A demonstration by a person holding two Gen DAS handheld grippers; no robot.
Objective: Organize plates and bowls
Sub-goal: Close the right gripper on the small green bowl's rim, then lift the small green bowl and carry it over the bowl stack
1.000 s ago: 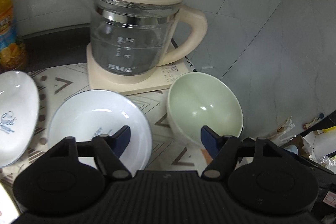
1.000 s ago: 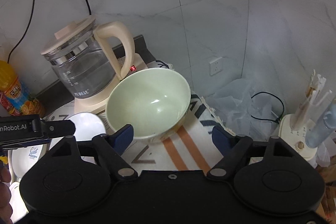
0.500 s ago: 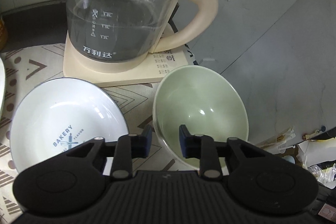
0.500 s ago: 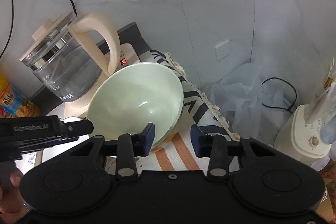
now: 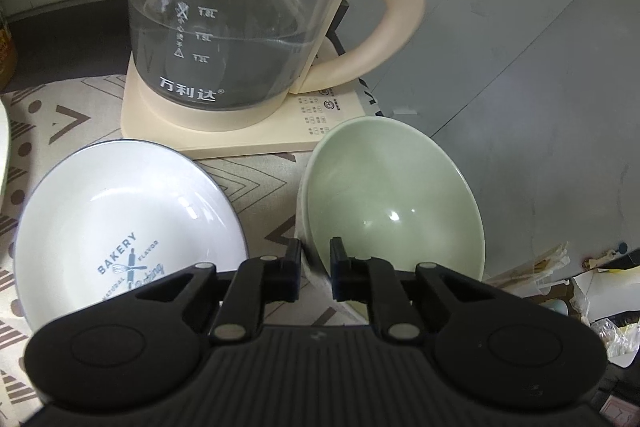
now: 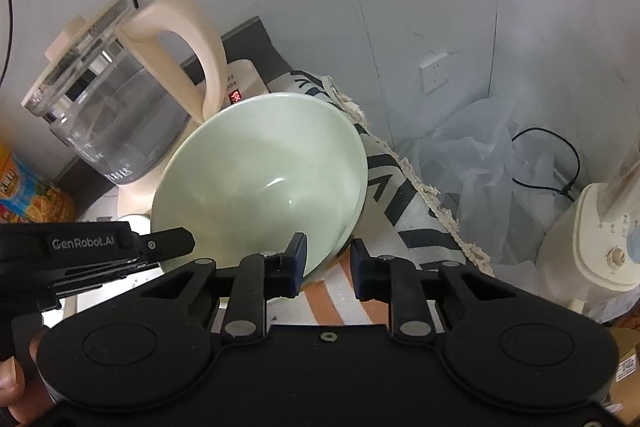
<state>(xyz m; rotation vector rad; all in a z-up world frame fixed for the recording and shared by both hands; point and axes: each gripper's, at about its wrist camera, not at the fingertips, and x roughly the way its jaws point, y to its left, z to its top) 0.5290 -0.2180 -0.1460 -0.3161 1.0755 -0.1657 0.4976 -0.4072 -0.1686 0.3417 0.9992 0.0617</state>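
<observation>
Left wrist view: the glass electric kettle with cream handle and square cream base [image 5: 240, 39], the largest object, stands beyond the fingertips and fills more of the frame than half a second ago; it holds clear water up to about the middle printed mark. Ahead and to the left of the fingers lies the white shallow enamel bowl with dark rim and blue "BAKERY" print [image 5: 128, 239], empty, on the beige patterned table mat [image 5: 256, 183]. The pale green ceramic bowl [image 5: 392, 203], also empty, sits ahead and to the right, just in front of the kettle base. The left gripper [image 5: 315, 269] has narrowed from a moderate gap to a slim one; its two fingers straddle the near rim of the green bowl, one inside and one outside, apparently clamping it.

Right wrist view: the same pale green ceramic bowl [image 6: 260, 183] lies directly ahead, tilted toward the camera, with the kettle [image 6: 116, 115] beyond it to the left. The right gripper [image 6: 329, 263] has closed slightly since the earlier frame, yet a clear gap remains; its left finger overlaps the bowl's near rim, its right finger stands outside over the orange-striped mat [image 6: 320, 307]; a firm hold cannot be confirmed.
</observation>
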